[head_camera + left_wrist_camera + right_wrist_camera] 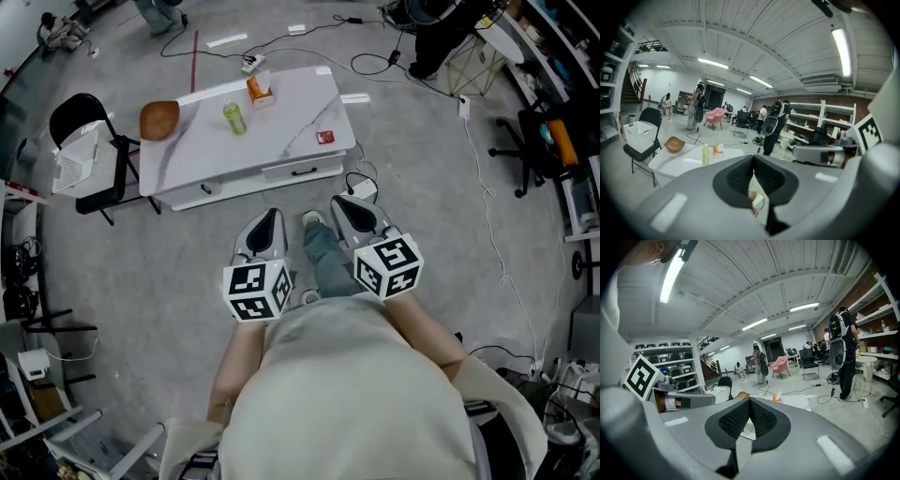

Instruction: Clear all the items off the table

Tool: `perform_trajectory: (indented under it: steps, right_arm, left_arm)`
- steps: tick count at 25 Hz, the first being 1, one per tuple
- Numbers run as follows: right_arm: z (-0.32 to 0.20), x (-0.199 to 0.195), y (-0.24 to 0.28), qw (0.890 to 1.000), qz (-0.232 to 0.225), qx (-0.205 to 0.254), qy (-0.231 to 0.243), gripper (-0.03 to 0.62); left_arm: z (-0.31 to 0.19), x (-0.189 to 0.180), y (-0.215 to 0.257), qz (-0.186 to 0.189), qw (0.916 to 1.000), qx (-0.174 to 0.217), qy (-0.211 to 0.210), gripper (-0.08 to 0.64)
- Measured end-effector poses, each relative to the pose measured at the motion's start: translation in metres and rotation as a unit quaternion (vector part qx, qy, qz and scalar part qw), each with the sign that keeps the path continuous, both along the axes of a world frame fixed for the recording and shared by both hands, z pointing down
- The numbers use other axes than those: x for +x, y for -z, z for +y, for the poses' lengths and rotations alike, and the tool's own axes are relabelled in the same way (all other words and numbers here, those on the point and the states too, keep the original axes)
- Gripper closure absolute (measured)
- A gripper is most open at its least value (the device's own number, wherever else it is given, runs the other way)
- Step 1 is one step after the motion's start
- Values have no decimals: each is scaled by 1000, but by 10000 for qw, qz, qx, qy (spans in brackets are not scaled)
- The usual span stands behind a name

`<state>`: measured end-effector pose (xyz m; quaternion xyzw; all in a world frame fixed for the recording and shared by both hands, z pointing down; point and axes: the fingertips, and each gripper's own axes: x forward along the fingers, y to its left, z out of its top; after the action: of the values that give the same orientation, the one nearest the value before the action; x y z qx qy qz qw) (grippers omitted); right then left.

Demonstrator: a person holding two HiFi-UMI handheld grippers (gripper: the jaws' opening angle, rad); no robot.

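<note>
**A:** What's on the surface (pixel 281 122)?

**B:** Four things. A brown bowl (pixel 159 119) sits at the left edge, near the far corner. A green bottle (pixel 234 118) stands upright about halfway along, nearer the far edge than the near one. An orange box (pixel 261 91) is right at the far edge, just beside the bottle. A small red item (pixel 324 138) lies by the right edge toward the near corner, well apart from the rest. It's too small to name.

**A:** And the grippers?

**B:** The left hand-held gripper (pixel 271 217) and the right hand-held gripper (pixel 340 201) sit side by side in front of the person, over bare floor (pixel 422 169). Both point toward the near edge of the surface, with a gap between them and it.

**A:** Are they open?

**B:** No. Each gripper's own view shows its jaws pressed together with nothing between them. Neither touches anything.

**A:** Anything else close by?

**B:** A black chair (pixel 70 111) stands just beyond the left edge with a white basket (pixel 78 157) on its seat. A drawer (pixel 302 172) shows in the front of the surface, under the near edge.
</note>
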<state>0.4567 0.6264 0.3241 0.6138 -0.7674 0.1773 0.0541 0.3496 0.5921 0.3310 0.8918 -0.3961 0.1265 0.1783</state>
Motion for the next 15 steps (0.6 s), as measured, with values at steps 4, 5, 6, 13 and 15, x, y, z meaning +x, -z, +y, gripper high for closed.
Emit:
perform_trajectory:
  steps: [4,5,6,13,15]
  right_arm:
    - [-34,14,0,9999,58,76,127,595]
    - [-44,18,0,9998,78,99,164,595]
    - [-54,22,1,9997,91,121,196,595]
    - [-116,56,8,9996,90,117,250,595]
    - [-129,63,8,9995,108,102,279,595]
  left_arm:
    - [-29,11,-2,-36,9999,88,105,551]
    - [-37,14,-3,-38,9999,95,136,551]
    - [-46,18,-3,-37,9998,99,162,551]
    - [-106,45,10,-31,9995,165,277,551]
    - [-119,52,11,-27,9994,145,307,551]
